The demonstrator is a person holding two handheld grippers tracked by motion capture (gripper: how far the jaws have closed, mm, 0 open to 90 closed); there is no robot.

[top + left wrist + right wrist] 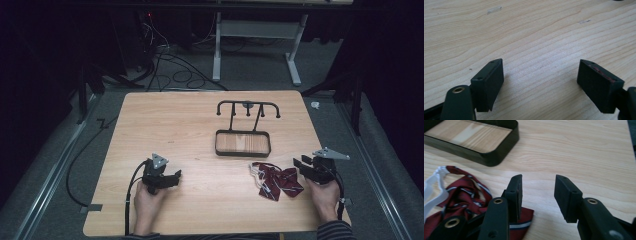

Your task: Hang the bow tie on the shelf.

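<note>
At the lower right of the high view the crumpled dark-red striped necktie with a white strap [274,181] lies on the light wooden desk [200,130] beside the released right tongs [303,166], which should straddle one fold squarely before closing, while the left tongs [172,178] gape empty.

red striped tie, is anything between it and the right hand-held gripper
Nothing visible does. The right hand-held gripper sits open just beside the red striped tie, with bare table between its jaws. The black rack tray lies farther back.
</note>
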